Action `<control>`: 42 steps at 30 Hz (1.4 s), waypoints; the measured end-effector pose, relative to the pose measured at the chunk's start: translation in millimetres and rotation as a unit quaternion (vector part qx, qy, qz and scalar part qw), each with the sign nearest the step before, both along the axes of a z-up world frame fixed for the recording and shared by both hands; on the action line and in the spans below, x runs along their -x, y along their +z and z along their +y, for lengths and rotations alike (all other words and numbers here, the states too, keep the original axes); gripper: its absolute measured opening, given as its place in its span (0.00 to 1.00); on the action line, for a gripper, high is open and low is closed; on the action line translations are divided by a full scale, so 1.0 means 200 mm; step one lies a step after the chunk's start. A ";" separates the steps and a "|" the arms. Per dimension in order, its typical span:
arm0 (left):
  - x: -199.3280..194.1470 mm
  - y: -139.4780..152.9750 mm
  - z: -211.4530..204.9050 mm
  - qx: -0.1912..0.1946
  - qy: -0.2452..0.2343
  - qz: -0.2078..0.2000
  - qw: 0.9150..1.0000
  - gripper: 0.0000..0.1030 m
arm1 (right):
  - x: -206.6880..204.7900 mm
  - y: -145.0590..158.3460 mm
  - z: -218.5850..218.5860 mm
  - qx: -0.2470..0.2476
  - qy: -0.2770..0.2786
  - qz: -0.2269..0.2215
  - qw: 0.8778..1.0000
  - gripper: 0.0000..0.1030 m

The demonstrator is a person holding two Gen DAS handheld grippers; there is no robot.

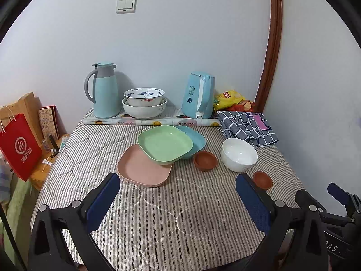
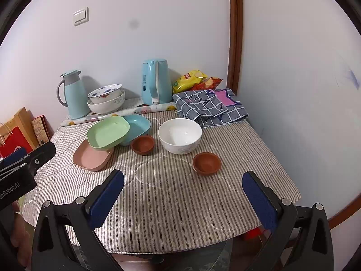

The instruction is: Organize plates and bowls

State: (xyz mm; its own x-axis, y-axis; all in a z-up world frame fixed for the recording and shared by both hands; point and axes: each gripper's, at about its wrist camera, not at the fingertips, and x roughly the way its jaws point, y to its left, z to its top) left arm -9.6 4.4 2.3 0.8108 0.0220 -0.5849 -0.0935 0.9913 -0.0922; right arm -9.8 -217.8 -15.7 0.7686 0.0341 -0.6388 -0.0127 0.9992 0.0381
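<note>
A green plate (image 1: 164,144) (image 2: 108,133) lies tilted over a pink plate (image 1: 142,171) (image 2: 90,158) and a blue plate (image 1: 196,137) (image 2: 138,125) on the striped cloth. Right of them sit a small brown bowl (image 1: 204,160) (image 2: 142,144), a white bowl (image 1: 239,154) (image 2: 179,138) and a second brown bowl (image 1: 262,180) (image 2: 206,163). Two patterned bowls (image 1: 144,102) (image 2: 106,99) are stacked at the back. My left gripper (image 1: 178,180) hangs open above the near cloth, short of the plates. My right gripper (image 2: 183,179) is open too, just short of the second brown bowl.
A blue thermos jug (image 1: 105,90) (image 2: 73,94), a blue kettle (image 1: 198,94) (image 2: 155,81), snack bags (image 1: 230,100) (image 2: 194,80) and a checked cloth (image 1: 246,125) (image 2: 209,106) line the back. A red bag (image 1: 19,146) stands left of the table; the wall closes the right side.
</note>
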 end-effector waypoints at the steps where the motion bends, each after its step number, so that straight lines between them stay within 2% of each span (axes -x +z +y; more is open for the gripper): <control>1: 0.00 0.00 0.01 0.000 0.000 0.000 1.000 1.00 | 0.00 0.00 0.00 0.000 0.001 0.000 1.000 1.00; 42: 0.02 -0.02 0.01 0.000 0.001 0.001 1.000 1.00 | 0.02 0.01 0.00 -0.003 -0.002 -0.006 1.000 1.00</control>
